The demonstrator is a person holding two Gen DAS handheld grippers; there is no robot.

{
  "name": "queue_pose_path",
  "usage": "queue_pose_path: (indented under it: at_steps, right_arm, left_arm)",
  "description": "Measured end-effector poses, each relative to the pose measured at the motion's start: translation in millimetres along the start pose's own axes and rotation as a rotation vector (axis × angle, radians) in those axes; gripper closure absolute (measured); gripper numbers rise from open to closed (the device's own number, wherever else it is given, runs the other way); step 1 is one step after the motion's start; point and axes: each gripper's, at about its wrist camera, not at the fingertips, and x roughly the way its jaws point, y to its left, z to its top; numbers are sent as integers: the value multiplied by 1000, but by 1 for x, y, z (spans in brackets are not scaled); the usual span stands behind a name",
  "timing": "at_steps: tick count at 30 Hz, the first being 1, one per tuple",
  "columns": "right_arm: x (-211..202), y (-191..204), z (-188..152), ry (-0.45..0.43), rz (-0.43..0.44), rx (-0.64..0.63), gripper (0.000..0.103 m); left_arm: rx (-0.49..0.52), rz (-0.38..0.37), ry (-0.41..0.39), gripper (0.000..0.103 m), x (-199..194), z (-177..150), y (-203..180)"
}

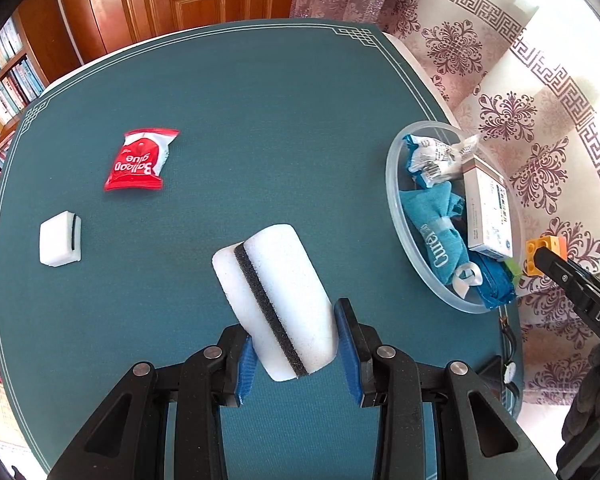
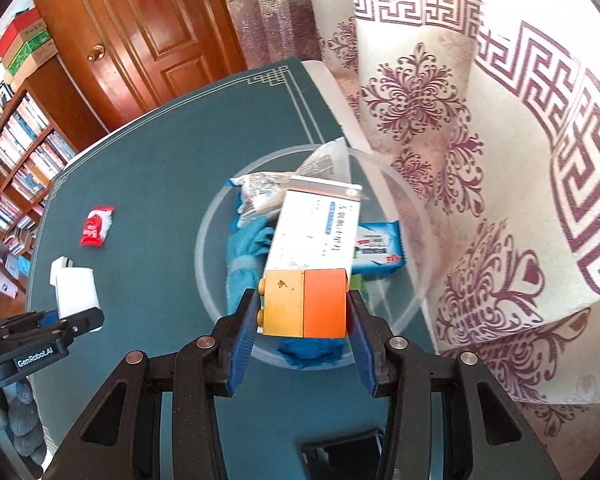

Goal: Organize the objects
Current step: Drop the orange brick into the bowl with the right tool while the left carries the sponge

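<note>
Sponge [image 1: 274,306] is clamped between the fingers of the left gripper [image 1: 296,354], raised over the counter [image 1: 240,120]. It is judged light and soft, best held across its white sides, not squeezed hard. It is white with a dark grey stripe. The right gripper [image 2: 302,330] is clamped on a block [image 2: 304,304], yellow and orange, judged stiff and light, held over the bowl [image 2: 208,220]. A smaller sponge [image 1: 60,239] and a red packet [image 1: 140,160] lie on the counter.

We see a white sponge w/ dark stripe [image 1: 276,304] tilted above the teal mat, a smaller one [image 1: 60,239] flat at left near the red Balloon glue packet [image 1: 140,160]. Yellow-orange block [image 2: 305,303] is over the clear bowl [image 1: 396,200], which holds a white box [image 2: 320,228], blue cloth [image 1: 436,232] & wrappers.
</note>
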Motion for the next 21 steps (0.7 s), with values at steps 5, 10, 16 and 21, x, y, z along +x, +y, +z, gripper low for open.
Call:
queue_pose_path:
  at_steps: [5,10,16,21]
  right_arm:
    - [9,-21,1,-3,-45,-5,58]
    - [19,-25,4,-13,-49,-23,58]
    - [22,-25,2,-16,-48,-45,57]
    - [13,-23,-5,-19,-37,-58,57]
  left_arm:
    - [16,2,-6,65,-3,-2,-14]
    - [8,14,-7,65,-5,-5,-19]
    - [6,18,-10,65,-7,-8,-25]
    - [31,4,-13,65,-5,-2,-39]
